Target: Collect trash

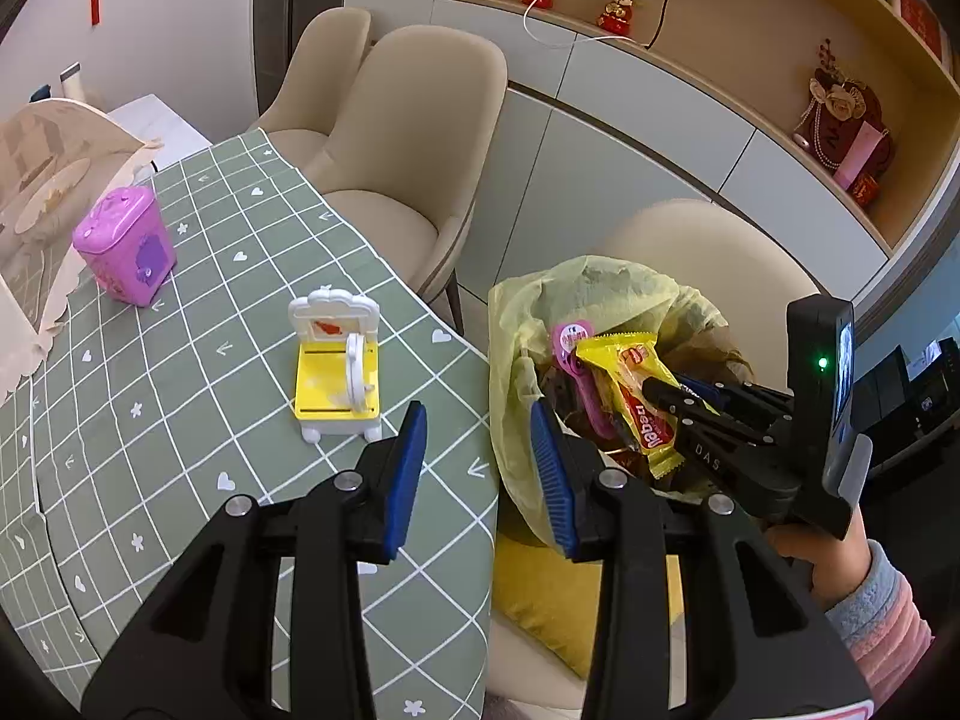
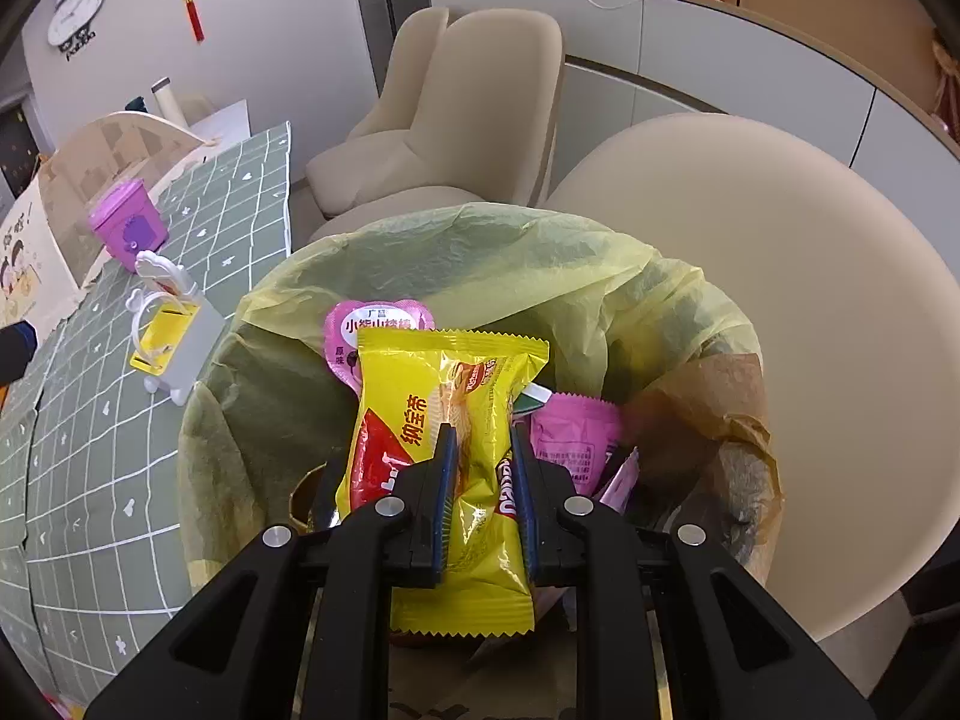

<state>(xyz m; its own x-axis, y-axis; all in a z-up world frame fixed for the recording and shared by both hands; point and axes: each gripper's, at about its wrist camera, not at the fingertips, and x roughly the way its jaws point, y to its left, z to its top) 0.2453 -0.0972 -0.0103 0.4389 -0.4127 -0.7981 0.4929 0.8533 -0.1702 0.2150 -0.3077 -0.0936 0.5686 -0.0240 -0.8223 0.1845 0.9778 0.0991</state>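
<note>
My right gripper (image 2: 480,438) is shut on a yellow snack wrapper (image 2: 444,420) and holds it over the open trash bin lined with a yellow bag (image 2: 480,252). Pink wrappers (image 2: 576,438) lie inside the bin. In the left wrist view the right gripper (image 1: 660,390) holds the same yellow wrapper (image 1: 636,402) above the bin (image 1: 600,288). My left gripper (image 1: 480,426) is open and empty, over the table's right edge beside the bin.
The green checked tablecloth (image 1: 180,420) carries a yellow and white toy (image 1: 339,360), a pink box (image 1: 126,246) and a mesh food cover (image 1: 42,204). Beige chairs (image 1: 414,168) stand behind the table and the bin.
</note>
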